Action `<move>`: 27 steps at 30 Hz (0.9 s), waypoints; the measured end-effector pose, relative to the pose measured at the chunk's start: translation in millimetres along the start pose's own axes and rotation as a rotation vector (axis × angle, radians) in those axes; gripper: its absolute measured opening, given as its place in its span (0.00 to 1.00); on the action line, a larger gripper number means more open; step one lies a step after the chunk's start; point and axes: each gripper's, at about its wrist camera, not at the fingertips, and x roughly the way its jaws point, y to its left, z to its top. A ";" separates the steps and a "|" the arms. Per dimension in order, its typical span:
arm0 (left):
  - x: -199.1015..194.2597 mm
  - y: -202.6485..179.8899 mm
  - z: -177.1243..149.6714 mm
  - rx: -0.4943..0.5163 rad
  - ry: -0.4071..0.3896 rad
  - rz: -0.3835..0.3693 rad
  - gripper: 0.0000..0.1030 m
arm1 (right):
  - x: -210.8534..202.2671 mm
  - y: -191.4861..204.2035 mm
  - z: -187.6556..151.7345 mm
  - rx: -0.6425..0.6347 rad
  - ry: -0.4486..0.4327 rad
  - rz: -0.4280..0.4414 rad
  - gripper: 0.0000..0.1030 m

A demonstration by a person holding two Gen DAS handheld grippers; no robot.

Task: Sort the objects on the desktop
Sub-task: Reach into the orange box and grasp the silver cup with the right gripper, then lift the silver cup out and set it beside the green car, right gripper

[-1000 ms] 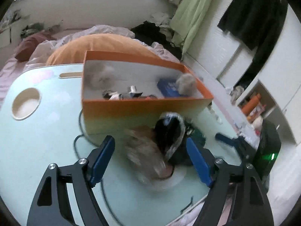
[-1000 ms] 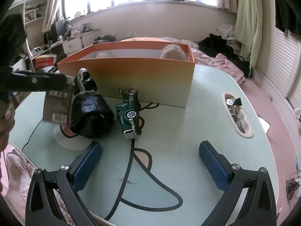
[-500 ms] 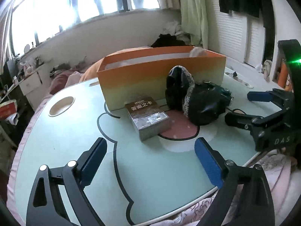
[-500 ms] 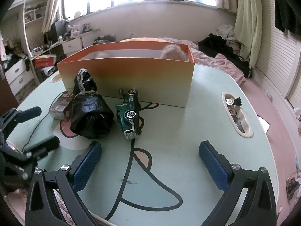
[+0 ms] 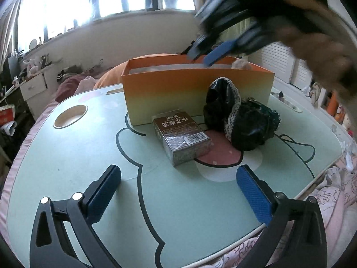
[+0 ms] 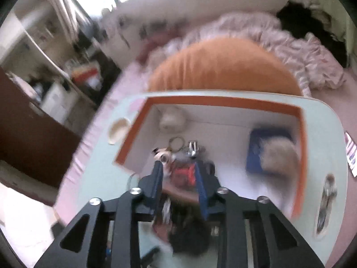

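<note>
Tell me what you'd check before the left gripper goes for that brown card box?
1. Left gripper wide enough: jaws opening, nothing between them. Ok.
2. Brown card box reachable: lies flat on the table just ahead of it, top uncovered. Ok.
3. Right gripper out of the path: up over the orange box, shut. Ok.
4. Right gripper empty: picture too blurred. Cannot tell.
5. Room in the orange box: bare white floor shows among its contents. Ok.

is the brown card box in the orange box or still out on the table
Out: the card box lies flat on the table, in front of the orange box.
</note>
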 end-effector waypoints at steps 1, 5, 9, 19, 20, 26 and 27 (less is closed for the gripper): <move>-0.7 0.0 -0.5 0.000 -0.001 0.000 1.00 | 14.9 3.2 9.0 -0.002 0.028 -0.047 0.25; -0.9 -0.7 -0.3 -0.001 0.000 0.001 1.00 | 53.5 2.0 19.0 0.001 0.099 -0.117 0.26; -2.6 -1.0 -0.4 -0.001 0.000 0.001 1.00 | 76.5 -1.6 13.6 -0.011 0.146 -0.095 0.24; -2.6 -0.5 -0.7 0.000 -0.002 0.001 1.00 | 14.9 -25.3 -3.0 0.089 -0.126 0.073 0.24; -2.9 -0.4 -0.6 0.000 -0.002 0.002 1.00 | -1.0 -24.1 -11.9 0.084 -0.172 0.095 0.24; -1.9 -1.4 -0.6 0.000 -0.001 0.002 1.00 | -40.5 -13.7 -79.8 -0.027 -0.242 0.079 0.24; -2.8 -1.3 -0.5 0.000 -0.002 0.002 1.00 | -31.4 -13.8 -83.7 -0.031 -0.218 0.050 0.24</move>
